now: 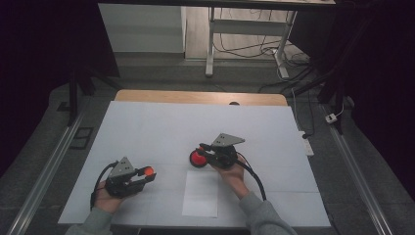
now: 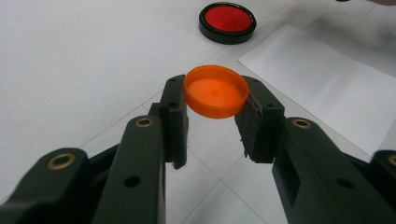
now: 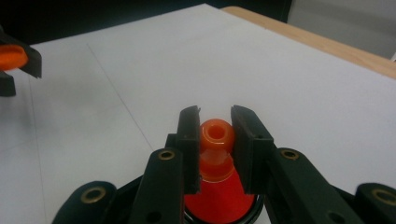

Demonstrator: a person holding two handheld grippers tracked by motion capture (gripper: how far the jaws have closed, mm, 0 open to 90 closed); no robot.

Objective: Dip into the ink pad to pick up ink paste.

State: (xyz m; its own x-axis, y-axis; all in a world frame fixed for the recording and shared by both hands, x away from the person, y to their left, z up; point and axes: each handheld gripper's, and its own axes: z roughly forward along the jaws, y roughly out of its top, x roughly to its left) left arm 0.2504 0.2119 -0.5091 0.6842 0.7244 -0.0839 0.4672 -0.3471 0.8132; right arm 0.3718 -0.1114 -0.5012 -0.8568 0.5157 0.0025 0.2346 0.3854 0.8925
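— What lies before you?
— A white-covered counter (image 1: 161, 122), a loose paper sheet (image 1: 200, 193) near its front edge.

— Your right tool (image 3: 215, 140)?
— Clenched on the neck of a red bottle (image 3: 217, 186) with a black base.

— Your left tool (image 2: 215, 100)?
— Off to the left, gripping an orange cap (image 2: 215, 91) above the counter.

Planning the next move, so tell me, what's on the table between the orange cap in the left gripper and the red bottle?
Nothing but bare white table cover: the left gripper view shows open surface from the orange cap to the red bottle.
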